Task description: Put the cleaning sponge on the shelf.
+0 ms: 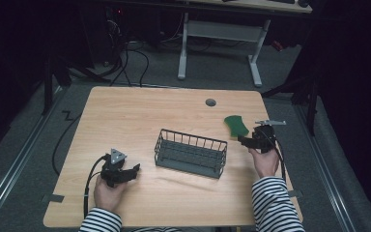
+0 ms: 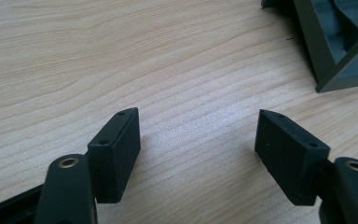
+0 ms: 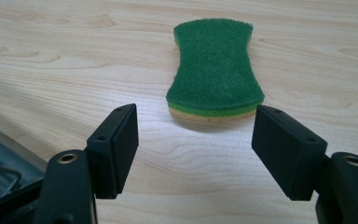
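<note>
Right gripper view: sponge (image 3: 213,65) lay just ahead of right gripper (image 3: 196,142), jaws spread, empty, long axis pointing away; left gripper (image 2: 198,149) spread too, farther off.

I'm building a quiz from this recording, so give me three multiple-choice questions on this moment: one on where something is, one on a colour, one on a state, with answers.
1. Where does the sponge lie relative to the basket?
A. inside it
B. on the table beyond its right end
C. under it

2. What colour is the sponge's top face?
A. green
B. blue
C. red

3. How does the right claw stand?
A. shut on the sponge
B. shut and empty
C. open, just short of the sponge

Answers:
1 B: the high view shows the sponge flat on the table, apart from the basket and off its right end.
2 A: the right gripper view shows a green scouring face over a yellowish layer.
3 C: the right gripper view shows both jaws spread, with bare wood between them and the sponge ahead.
</note>
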The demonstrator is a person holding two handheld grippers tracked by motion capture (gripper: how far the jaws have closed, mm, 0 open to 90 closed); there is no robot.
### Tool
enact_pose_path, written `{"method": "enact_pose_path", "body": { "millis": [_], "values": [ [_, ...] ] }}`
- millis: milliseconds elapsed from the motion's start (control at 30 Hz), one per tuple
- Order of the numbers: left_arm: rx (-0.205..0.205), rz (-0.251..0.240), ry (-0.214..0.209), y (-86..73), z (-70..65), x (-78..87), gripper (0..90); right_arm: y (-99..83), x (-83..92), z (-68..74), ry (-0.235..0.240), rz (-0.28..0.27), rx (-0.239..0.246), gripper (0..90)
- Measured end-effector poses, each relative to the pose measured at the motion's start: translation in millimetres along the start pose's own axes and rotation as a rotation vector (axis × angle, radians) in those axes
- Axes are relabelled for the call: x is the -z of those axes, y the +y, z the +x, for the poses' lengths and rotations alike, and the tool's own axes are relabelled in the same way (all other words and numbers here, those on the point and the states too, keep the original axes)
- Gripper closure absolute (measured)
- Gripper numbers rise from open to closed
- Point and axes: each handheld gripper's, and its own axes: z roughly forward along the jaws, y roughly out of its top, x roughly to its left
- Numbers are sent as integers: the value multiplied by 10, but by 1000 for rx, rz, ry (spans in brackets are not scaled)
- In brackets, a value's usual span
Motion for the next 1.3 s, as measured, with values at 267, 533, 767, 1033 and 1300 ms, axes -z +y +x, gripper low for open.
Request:
{"method": "enact_pose_path", "body": {
  "millis": [267, 533, 767, 1033, 1300],
  "values": [
    [0, 0, 5, 0, -3, -2, 311, 147, -28, 14, 13, 0, 6, 306],
    [-4, 5, 16, 2, -10, -6, 293, 249, -162, -37, 27, 35, -4, 258],
    [-12, 8, 23, 3, -18, -9, 292, 355, -169, -85, 9, 49, 3, 257],
    [-11, 8, 22, 3, -16, -8, 291, 595, -271, -30, -11, 96, 39, 239],
    [-5, 5, 17, 2, -10, -7, 291, 688, -593, -15, -19, 180, 30, 207]
  ]
}}
